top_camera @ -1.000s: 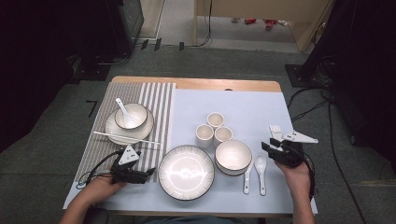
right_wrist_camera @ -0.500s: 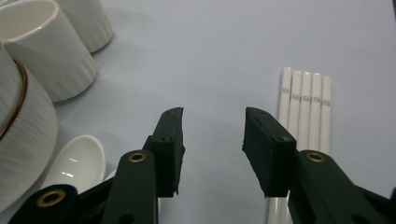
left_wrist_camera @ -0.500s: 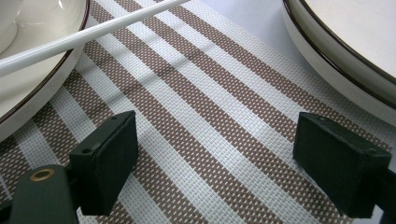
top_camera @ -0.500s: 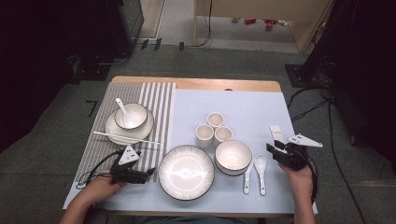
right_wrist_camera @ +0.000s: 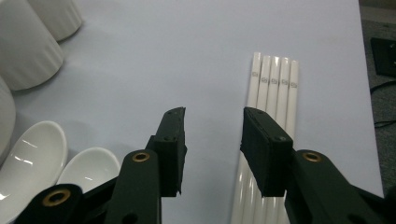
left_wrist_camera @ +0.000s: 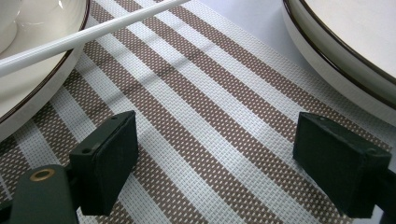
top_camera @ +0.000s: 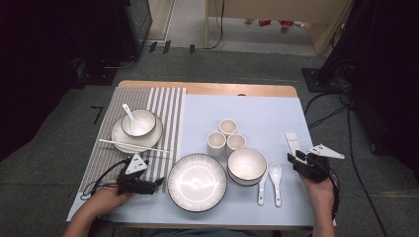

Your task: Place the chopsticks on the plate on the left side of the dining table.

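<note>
R gripper (right_wrist_camera: pixel 212 144) nears the white chopsticks (right_wrist_camera: pixel 273 84) at the worktop's R edge, fingers half-narrowed, just been closing, nothing between; next: shift R over the sticks, pinch; L gripper (left_wrist_camera: pixel 224 172) rests wide on striped mat (left_wrist_camera: pixel 210 121).

Right gripper (top_camera: pixel 295 160) drifted lower and nearer white chopsticks (right_wrist_camera: pixel 273 88); jaws closing partway, nothing between them.
</note>
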`<state>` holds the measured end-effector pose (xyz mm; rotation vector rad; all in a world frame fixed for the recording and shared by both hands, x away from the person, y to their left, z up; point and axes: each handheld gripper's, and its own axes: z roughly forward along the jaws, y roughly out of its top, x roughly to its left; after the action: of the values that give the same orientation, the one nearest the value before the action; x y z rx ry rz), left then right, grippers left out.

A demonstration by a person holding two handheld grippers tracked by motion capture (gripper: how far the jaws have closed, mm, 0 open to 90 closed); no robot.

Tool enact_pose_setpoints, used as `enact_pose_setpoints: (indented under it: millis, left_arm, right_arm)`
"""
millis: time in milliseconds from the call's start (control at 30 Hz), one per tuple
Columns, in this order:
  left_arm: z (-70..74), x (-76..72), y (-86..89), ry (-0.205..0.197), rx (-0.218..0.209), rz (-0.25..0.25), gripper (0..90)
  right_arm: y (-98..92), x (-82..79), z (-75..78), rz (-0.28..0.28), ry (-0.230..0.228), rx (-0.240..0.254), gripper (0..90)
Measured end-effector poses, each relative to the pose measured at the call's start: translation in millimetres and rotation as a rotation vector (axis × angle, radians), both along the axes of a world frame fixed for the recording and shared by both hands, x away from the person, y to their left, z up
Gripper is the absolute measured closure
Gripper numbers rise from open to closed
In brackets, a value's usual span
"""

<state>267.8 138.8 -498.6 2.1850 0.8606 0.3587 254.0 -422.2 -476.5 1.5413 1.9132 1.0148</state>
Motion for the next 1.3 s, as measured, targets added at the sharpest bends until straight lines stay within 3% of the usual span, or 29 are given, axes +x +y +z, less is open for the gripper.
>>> enact_pose_setpoints:
  millis: [167,467,1067,1300]
  left_arm:
    - [0.0,0.0,0.0,0.000,0.000,0.000,14.6]
    - [0.0,0.0,0.1,0.000,0.000,0.000,14.6]
    - [0.0,0.0,0.0,0.000,0.000,0.000,14.6]
    - [0.0,0.0,0.0,0.000,0.000,0.000,14.6]
  right_arm:
    - [-5.1,-2.1,-2.4,-0.021,0.005,-0.020,60.9]
    - [-12.8,-4.6,-7.3,-0.058,0.007,0.006,62.9]
    - [-21.0,-5.3,-14.9,-0.087,0.015,-0.003,68.3]
    - [-24.0,-5.0,-15.9,-0.120,-0.009,0.000,71.0]
